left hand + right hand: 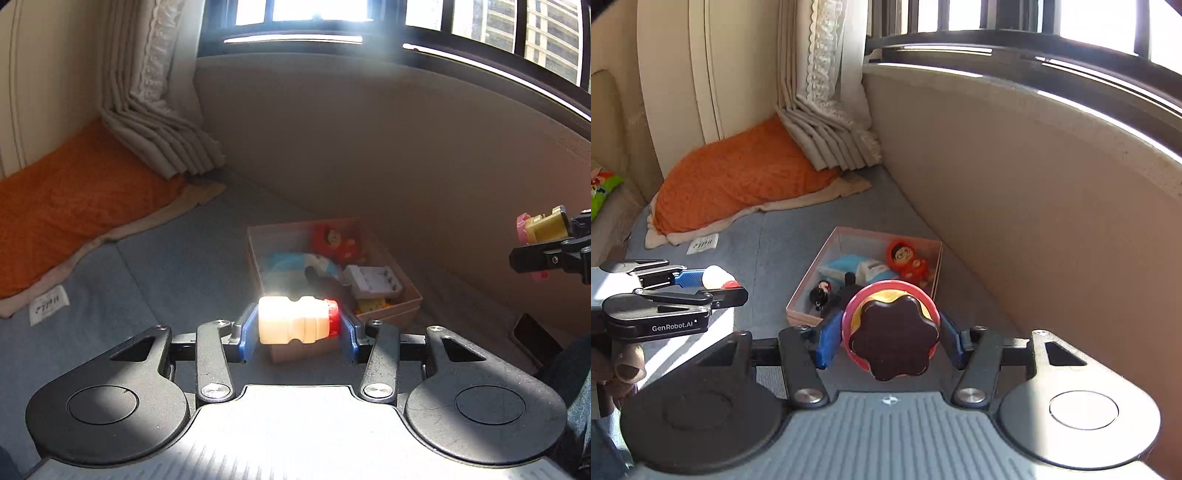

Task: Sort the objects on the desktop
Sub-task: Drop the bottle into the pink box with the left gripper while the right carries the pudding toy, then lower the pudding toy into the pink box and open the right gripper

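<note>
My left gripper (297,334) is shut on a small white bottle with a red cap (295,319), held sideways above the near corner of a pink cardboard box (391,314). My right gripper (890,336) is shut on a pink-rimmed toy pudding with a dark brown top (892,338), held above the near side of the same box (809,273). The box holds a red doll (908,260), a blue and white toy (857,269), a small black figure (822,291) and a white block (373,282). The left gripper also shows in the right wrist view (718,282), the right gripper in the left wrist view (532,247).
The box stands on a grey-blue mat (166,266) beside a beige padded wall (1034,206). An orange blanket (738,181) and folded curtains (827,144) lie at the far end. A white label (50,304) lies on the mat. A dark flat object (532,334) lies at right.
</note>
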Available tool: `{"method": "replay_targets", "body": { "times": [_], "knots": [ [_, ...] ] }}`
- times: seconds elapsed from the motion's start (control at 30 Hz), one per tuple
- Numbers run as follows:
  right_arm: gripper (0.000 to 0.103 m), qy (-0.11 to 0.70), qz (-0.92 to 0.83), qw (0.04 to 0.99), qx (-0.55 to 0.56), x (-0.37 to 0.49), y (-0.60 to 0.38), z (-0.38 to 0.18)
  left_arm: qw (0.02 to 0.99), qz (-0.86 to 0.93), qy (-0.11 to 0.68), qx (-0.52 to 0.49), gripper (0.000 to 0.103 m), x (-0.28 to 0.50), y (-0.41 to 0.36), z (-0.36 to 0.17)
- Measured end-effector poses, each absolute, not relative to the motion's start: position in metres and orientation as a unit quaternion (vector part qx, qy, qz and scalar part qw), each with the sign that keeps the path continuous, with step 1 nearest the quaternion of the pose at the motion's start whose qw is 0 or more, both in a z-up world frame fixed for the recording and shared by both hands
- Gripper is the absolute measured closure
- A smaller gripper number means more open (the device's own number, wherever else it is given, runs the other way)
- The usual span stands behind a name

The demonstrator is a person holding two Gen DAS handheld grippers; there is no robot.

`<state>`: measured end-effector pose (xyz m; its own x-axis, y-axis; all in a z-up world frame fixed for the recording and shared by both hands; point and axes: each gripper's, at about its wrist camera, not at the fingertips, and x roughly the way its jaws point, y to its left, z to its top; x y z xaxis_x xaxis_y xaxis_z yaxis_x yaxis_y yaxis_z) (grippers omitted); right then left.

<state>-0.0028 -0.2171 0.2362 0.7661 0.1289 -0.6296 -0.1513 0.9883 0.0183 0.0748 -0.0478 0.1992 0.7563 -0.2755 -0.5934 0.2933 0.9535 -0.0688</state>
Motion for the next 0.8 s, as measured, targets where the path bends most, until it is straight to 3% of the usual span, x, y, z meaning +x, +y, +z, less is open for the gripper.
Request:
{"method": "replay_targets", "body": {
  "times": [0.2, 0.4, 0.67, 0.8],
  "knots": [
    [0.047, 0.299, 0.054, 0.953, -0.007, 0.021, -0.243, 0.244, 0.949, -0.146, 0.28, 0.015, 0.053, 0.139, -0.072, 0.217],
    [0.047, 0.322, 0.05, 0.945, 0.005, 0.054, -0.247, 0.218, 0.943, -0.133, 0.306, 0.006, 0.028, 0.154, -0.06, 0.191],
    [0.047, 0.348, 0.07, 0.935, 0.022, 0.105, -0.225, 0.201, 0.907, -0.11, 0.406, 0.022, 0.02, 0.125, -0.026, 0.115],
    [0.047, 0.366, 0.088, 0.926, 0.042, 0.147, -0.198, 0.198, 0.899, -0.105, 0.426, 0.008, 0.011, 0.114, -0.014, 0.096]
  ]
}}
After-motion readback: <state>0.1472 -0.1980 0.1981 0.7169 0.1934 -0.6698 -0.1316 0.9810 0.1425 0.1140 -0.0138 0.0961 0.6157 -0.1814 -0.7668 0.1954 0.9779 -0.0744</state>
